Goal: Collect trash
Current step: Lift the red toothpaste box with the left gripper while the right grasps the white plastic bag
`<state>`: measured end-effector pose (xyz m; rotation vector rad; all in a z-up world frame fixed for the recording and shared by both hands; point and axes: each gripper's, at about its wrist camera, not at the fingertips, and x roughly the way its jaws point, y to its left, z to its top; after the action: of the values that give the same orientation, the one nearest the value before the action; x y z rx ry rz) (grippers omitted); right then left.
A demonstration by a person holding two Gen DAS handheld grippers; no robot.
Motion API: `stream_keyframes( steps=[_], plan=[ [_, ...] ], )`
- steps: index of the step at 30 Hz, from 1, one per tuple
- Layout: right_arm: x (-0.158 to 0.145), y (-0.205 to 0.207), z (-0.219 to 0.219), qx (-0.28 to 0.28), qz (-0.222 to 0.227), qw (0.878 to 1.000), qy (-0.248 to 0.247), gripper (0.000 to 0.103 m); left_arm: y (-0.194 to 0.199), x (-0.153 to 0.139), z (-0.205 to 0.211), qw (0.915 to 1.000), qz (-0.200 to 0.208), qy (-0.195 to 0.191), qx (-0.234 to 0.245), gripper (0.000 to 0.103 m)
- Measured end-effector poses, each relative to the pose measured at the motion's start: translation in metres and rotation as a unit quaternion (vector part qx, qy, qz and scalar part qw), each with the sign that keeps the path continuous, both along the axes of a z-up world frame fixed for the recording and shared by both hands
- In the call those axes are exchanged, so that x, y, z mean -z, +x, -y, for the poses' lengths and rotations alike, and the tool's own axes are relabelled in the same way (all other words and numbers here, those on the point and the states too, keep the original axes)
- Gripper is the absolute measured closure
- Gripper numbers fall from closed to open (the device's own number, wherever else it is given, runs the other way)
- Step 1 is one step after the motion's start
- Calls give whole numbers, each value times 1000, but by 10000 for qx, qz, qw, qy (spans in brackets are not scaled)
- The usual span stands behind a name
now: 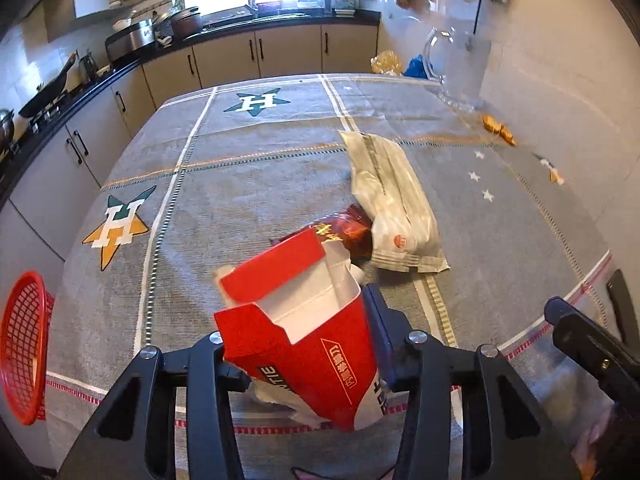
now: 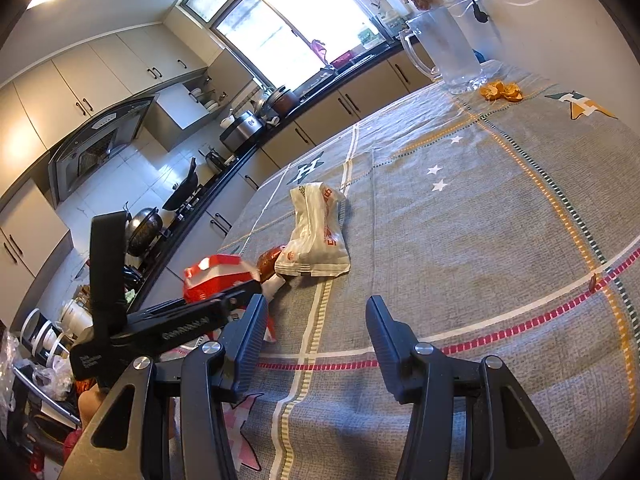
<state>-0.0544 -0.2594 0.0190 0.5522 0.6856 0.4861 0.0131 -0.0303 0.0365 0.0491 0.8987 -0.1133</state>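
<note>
L gripper (image 1: 304,356) is clamped on the red-and-white carton (image 1: 308,320), open flap up, lower centre of the L wrist view. It's held just over the bench (image 1: 248,184), near the front edge. Red basket (image 1: 24,348) sits far left, off the bench edge, looks like the drop spot, so the carry goes left w/ clear cloth between. R gripper (image 2: 316,340) has jaws apart, nothing in them. White wrapper (image 2: 316,236) lies ahead of it, long axis running away, dark red packet (image 2: 270,260) touching it; R is nearer those.
</note>
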Motion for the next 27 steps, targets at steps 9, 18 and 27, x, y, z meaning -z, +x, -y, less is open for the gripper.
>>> stream_keyframes(
  steps=[9,18,27],
  plan=[
    [1,3,-3,-21,-50,10000,-34,48,-18,-10,-31,9984,154,-525,-114,66],
    [3,11,-14,-151,-284,9989,-337,48,-41,-15,-64,9961,238,-799,-277,70],
    [-14,46,-36,-381,-781,9949,-505,48,-52,-9,-76,9957,269,-849,-265,72]
  ],
)
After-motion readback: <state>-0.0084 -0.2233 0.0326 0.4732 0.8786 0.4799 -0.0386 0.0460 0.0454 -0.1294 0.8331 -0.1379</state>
